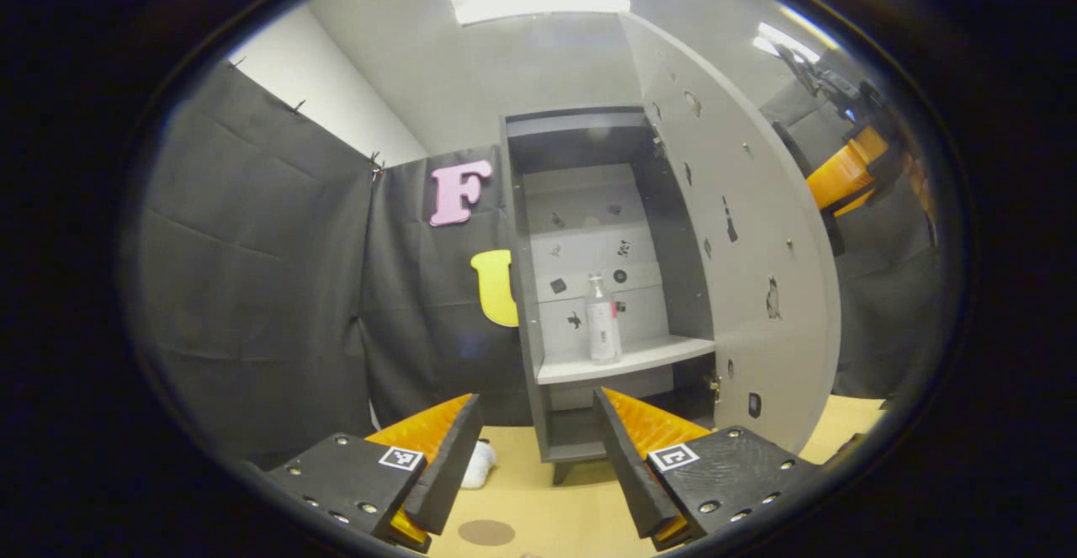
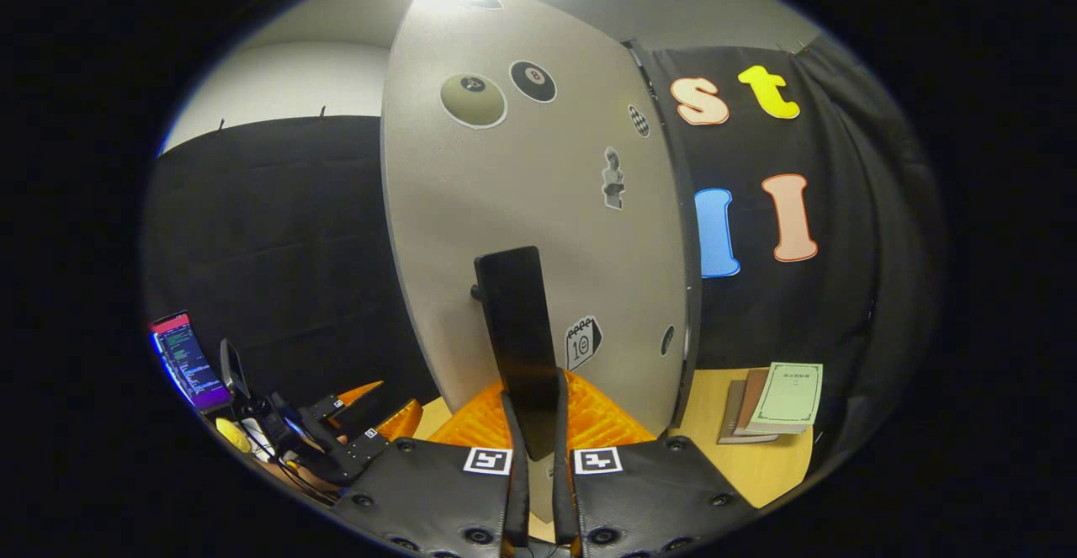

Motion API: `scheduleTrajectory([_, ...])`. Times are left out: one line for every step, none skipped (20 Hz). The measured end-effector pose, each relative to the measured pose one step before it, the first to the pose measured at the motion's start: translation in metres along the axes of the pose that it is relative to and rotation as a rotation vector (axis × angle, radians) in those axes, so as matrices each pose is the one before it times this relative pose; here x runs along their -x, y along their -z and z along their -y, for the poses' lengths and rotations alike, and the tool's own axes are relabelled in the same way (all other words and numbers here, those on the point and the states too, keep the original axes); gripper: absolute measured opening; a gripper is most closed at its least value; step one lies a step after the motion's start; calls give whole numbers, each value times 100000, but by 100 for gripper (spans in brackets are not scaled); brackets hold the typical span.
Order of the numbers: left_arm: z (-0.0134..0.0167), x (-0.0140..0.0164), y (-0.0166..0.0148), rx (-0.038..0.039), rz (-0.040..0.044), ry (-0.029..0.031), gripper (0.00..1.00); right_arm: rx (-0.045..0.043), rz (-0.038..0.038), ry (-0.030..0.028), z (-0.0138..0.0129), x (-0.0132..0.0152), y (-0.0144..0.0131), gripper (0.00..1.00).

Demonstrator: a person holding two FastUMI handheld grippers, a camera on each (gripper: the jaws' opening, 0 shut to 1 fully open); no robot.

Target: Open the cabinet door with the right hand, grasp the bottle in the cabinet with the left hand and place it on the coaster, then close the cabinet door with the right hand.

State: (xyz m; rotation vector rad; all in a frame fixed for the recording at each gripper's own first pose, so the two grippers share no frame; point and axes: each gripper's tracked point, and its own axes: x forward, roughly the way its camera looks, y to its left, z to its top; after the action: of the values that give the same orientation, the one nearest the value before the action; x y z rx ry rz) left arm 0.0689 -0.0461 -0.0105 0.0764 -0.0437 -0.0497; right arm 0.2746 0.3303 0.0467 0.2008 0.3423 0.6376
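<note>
while my right gripper (image 2: 533,444) clamps the door handle (image 2: 517,331), my spread left gripper (image 1: 532,449) should reach straight at 12 o'clock for the bottle (image 1: 602,322).

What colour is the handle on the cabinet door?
Black. The handle stands out against the grey door, clearest in the right gripper view.

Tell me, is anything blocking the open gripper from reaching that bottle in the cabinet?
Nothing visible does. The door is swung wide to the right, held by its handle in the right gripper. The bottle stands alone on its shelf, straight ahead of the open left gripper.
</note>
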Motion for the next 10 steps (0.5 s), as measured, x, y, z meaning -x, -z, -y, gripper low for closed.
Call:
scheduleTrajectory([461,78,-62,6,82,447,80,-240,151,1008,161,-7,12,9])
scheduleTrajectory([398,71,-106,-71,13,426,80,-346,222,913,171,85,-22,13])
scheduleTrajectory([402,131,-96,115,-85,336,80,-201,317,1158,218,98,-62,13])
scheduleTrajectory([255,226,121,127,-152,224,80,77,304,1140,186,68,3,13])
scheduleTrajectory([315,178,-41,207,-152,68,80,76,381,1250,209,124,-21,13])
scheduleTrajectory([245,19,-8,345,-141,-52,80,527,736,1632,327,98,-81,13])
scheduleTrajectory([242,78,-66,528,-67,-20,80,1313,896,1547,434,190,-132,13])
scheduleTrajectory([250,328,-64,571,-92,-108,80,809,646,2011,576,253,-141,12])
scheduleTrajectory([211,200,-197,409,-45,-283,80,631,395,1988,613,429,-80,8])
scheduleTrajectory([189,166,19,178,-5,-316,80,317,333,2107,677,498,22,12])
